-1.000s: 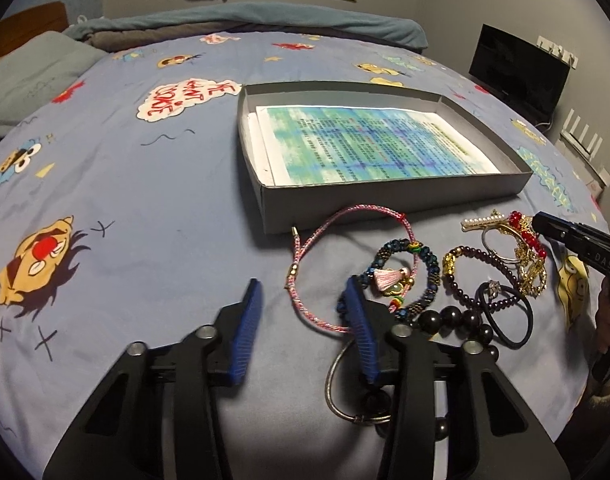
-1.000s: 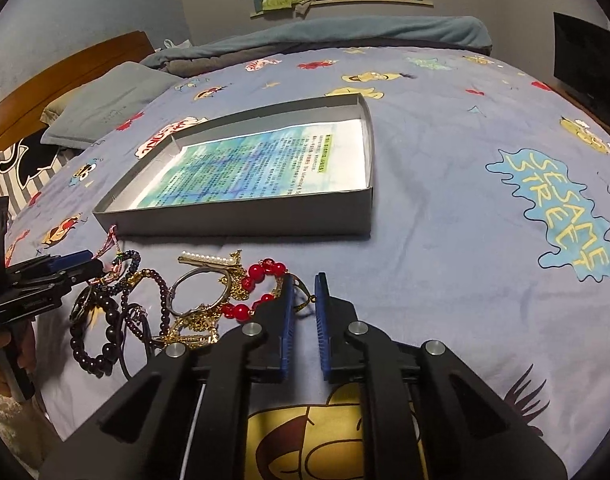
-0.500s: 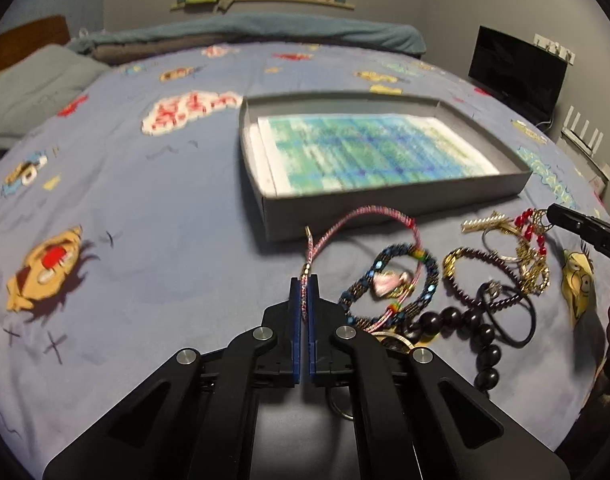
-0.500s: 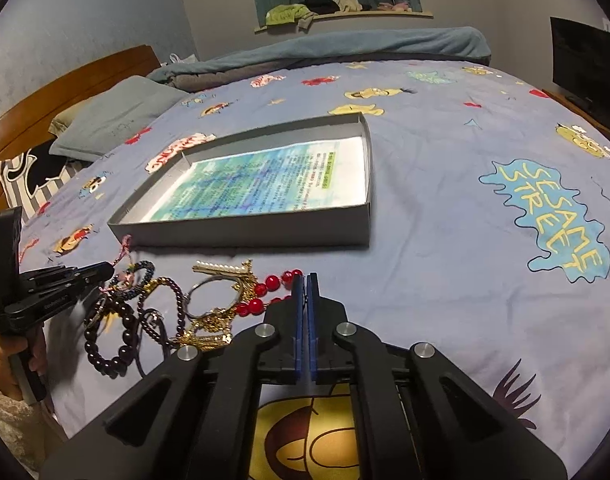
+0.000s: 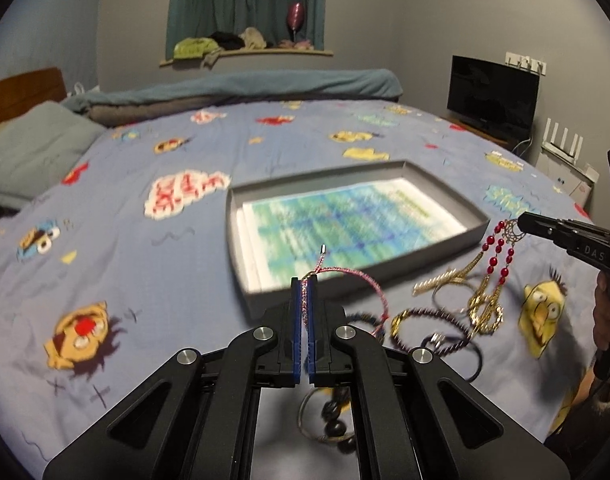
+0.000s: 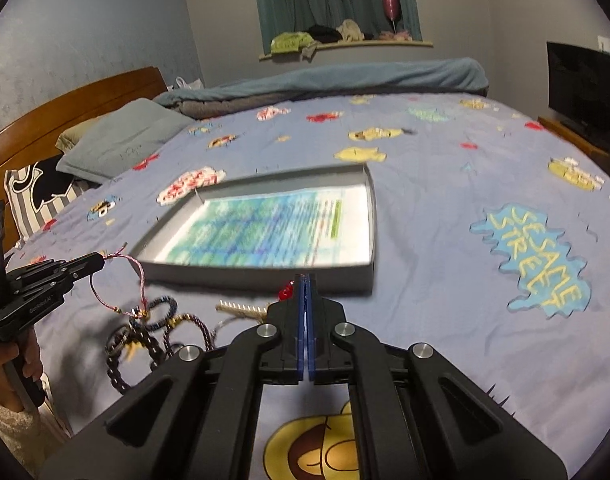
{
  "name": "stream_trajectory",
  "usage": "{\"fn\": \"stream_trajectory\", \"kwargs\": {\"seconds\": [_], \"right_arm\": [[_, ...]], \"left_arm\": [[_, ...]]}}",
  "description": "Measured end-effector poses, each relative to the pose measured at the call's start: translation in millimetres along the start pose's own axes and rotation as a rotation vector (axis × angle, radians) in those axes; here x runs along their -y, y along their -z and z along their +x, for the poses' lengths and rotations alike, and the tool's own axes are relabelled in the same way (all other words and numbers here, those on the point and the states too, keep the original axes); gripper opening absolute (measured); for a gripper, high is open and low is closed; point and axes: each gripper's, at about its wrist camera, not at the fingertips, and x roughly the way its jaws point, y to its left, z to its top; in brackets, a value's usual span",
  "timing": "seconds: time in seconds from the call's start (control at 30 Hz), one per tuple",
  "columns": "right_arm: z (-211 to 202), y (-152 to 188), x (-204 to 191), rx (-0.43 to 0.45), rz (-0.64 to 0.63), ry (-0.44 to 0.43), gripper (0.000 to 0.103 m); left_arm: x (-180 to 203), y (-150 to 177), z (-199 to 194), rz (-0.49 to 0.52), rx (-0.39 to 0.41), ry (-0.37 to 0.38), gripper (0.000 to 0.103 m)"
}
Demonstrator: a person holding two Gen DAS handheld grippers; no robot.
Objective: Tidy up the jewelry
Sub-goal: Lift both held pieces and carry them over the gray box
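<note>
The left gripper (image 5: 304, 292) points forward and down over the bedspread (image 5: 153, 280), its blue pads closed on the pink braided cord bracelet (image 5: 357, 276). The cord runs up between the pads, its metal tip pokes out above them, and the loop hangs to the right, clear of the sheet. In the right wrist view the same gripper comes in from the left edge, gripped by a hand (image 6: 23, 364), with the bracelet dangling from its tip.

Ahead lies the shallow grey box (image 5: 437, 256), open, lined with a blue-green printed sheet (image 5: 345, 228). Its near wall stands between both grippers and the box floor.

Below and right of the left gripper, the rest of the jewelry pile (image 5: 437, 328) rests on the bedspread: dark bead bracelets, a black ring-shaped band, a pearl hair clip (image 5: 437, 282).

The right gripper (image 6: 306, 292) is clamped shut on the red bead and gold chain necklace (image 5: 491, 264). In the left wrist view the necklace hangs from its tip, the gold end reaching the pile.

A pillow (image 6: 121, 144) and a monitor (image 5: 491, 98) sit farther off.
</note>
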Motion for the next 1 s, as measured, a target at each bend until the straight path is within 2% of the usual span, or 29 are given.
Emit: {"fn": "stream_trajectory", "kwargs": {"seconds": [0.23,0.37,0.57,0.7,0.83,0.9,1.0], "right_arm": [[-5,-38,-6,0.027,-0.050,0.018,0.001],[-15,-68,-10,0.103,-0.076,0.038,0.001],[-5,-107,-10,0.160,-0.063,0.054,0.001],[19,-121,-8,0.148,-0.025,0.029,0.001],[57,-122,-11,0.124,-0.025,0.003,0.001],[74,-120,-11,0.098,-0.023,-0.024,0.001],[95,-117,-14,0.075,-0.037,-0.056,0.001]], "left_arm": [[9,-39,-4,0.100,0.049,-0.031,0.003],[3,-67,6,0.093,0.058,-0.028,0.003],[-10,-104,30,0.080,0.066,-0.066,0.003],[-23,-114,53,0.036,0.056,-0.076,0.003],[-34,-113,79,-0.018,0.044,-0.047,0.003],[-39,-109,94,-0.044,0.030,-0.001,0.003],[-39,-103,114,-0.052,0.000,0.008,0.003]]}}
